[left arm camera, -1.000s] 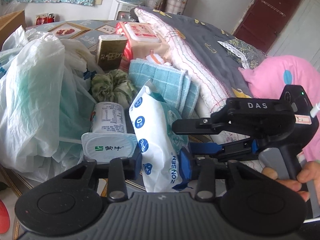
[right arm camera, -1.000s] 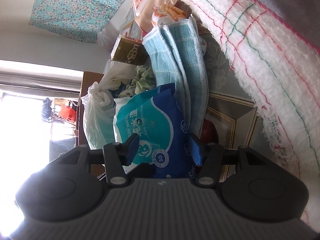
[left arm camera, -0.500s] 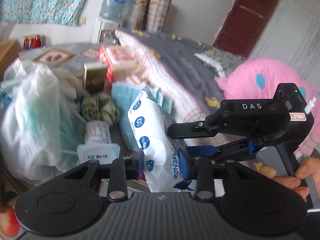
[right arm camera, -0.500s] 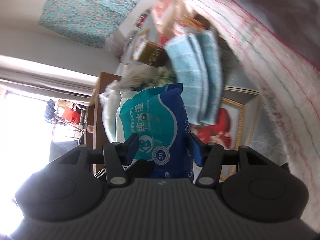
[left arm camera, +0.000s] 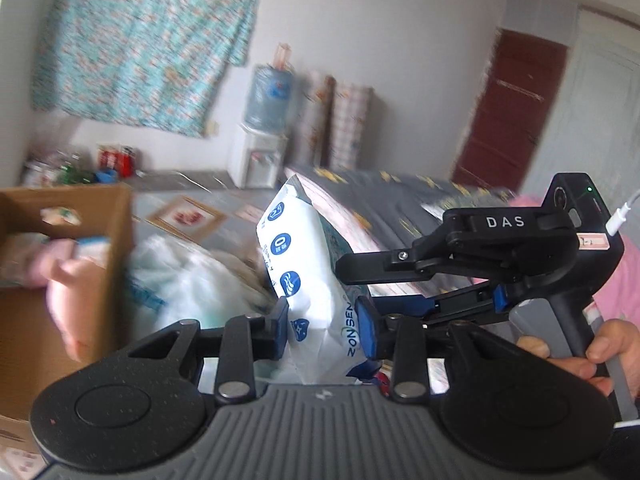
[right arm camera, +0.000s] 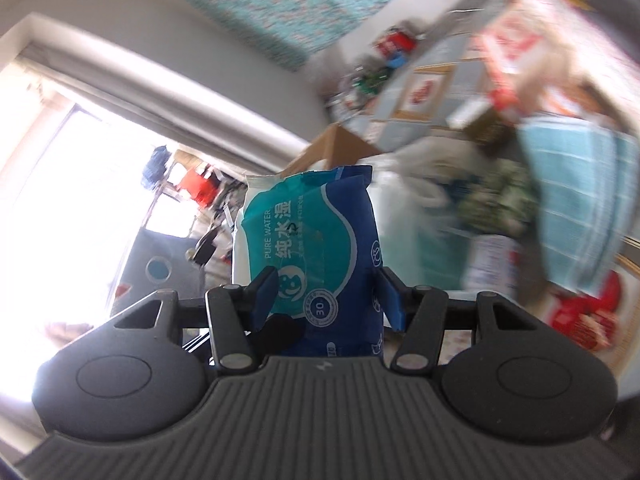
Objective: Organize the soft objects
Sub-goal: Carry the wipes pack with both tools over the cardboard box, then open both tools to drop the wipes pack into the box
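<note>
A soft pack of wet wipes [left arm camera: 304, 264], white on one face and blue-teal on the other [right arm camera: 316, 232], hangs in the air between both grippers. My left gripper [left arm camera: 323, 330] is shut on its lower end, blue pads pressing both sides. My right gripper [right arm camera: 328, 300] is shut on the same pack across its width. In the left wrist view the right gripper [left arm camera: 356, 286] reaches in from the right, with a hand on its handle. A brown cardboard box [left arm camera: 80, 216] with pink soft things inside stands at the left, blurred.
White plastic bags [left arm camera: 180, 280] lie below the pack beside the box. A blue towel [right arm camera: 576, 184], a green scrunchie [right arm camera: 500, 200] and a yogurt cup [right arm camera: 492, 264] lie on the table. A bed with a grey quilt [left arm camera: 400, 196] and a pink plush [left arm camera: 624, 280] are at the right.
Both grippers rose together with the wipes pack lifted off the clutter. The right wrist rolled toward upright. The cardboard box came into the left wrist view.
</note>
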The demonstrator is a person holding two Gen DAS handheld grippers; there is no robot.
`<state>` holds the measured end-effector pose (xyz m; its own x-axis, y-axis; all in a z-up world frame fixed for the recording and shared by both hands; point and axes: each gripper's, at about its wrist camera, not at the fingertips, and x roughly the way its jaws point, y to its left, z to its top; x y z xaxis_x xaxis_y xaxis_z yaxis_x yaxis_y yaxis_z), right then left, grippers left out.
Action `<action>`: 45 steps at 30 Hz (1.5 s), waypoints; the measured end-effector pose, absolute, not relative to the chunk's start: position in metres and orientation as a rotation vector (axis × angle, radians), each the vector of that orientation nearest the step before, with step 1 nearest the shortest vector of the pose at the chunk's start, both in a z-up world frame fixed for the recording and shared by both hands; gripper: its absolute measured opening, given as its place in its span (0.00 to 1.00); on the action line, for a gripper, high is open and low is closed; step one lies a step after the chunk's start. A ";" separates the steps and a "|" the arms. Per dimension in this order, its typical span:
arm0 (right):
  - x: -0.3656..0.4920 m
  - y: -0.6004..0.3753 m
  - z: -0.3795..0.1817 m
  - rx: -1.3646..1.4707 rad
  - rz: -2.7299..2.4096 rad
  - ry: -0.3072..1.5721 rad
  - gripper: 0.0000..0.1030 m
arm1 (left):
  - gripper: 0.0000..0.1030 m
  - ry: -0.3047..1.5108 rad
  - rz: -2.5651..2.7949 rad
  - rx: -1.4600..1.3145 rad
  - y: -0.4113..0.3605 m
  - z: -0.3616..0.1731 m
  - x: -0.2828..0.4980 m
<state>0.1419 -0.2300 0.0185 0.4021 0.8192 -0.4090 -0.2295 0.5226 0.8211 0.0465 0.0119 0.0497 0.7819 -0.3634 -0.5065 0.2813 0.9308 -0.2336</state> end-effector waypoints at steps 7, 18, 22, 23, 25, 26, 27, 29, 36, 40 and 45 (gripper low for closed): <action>0.176 -0.137 0.052 0.673 0.903 0.970 0.53 | 0.34 0.533 -0.189 -0.171 0.074 0.075 0.047; 0.239 0.019 0.038 0.582 0.982 1.159 0.53 | 0.34 0.621 0.007 -0.241 0.182 0.065 0.093; 0.266 0.061 0.009 0.549 0.924 1.233 0.52 | 0.34 0.695 0.021 -0.287 0.223 0.037 0.123; 0.273 0.071 0.002 0.544 0.910 1.243 0.52 | 0.34 0.708 0.024 -0.292 0.233 0.030 0.129; 0.286 0.089 -0.008 0.535 0.881 1.259 0.52 | 0.34 0.726 0.041 -0.302 0.251 0.019 0.140; 0.292 0.098 -0.014 0.529 0.866 1.266 0.52 | 0.35 0.734 0.051 -0.297 0.258 0.014 0.149; 0.297 0.107 -0.021 0.515 0.850 1.276 0.52 | 0.36 0.744 0.065 -0.288 0.264 0.009 0.157; 0.305 0.123 -0.037 0.500 0.827 1.301 0.52 | 0.46 0.771 0.125 -0.241 0.274 -0.001 0.172; 0.305 0.157 -0.038 0.321 0.827 1.265 0.45 | 0.47 0.788 0.218 -0.154 0.281 -0.014 0.161; 0.301 0.151 -0.031 0.319 0.836 1.255 0.46 | 0.47 0.763 0.192 -0.110 0.274 -0.003 0.143; 0.292 0.121 -0.018 0.374 0.868 1.214 0.46 | 0.47 0.807 0.142 -0.028 0.258 -0.002 0.144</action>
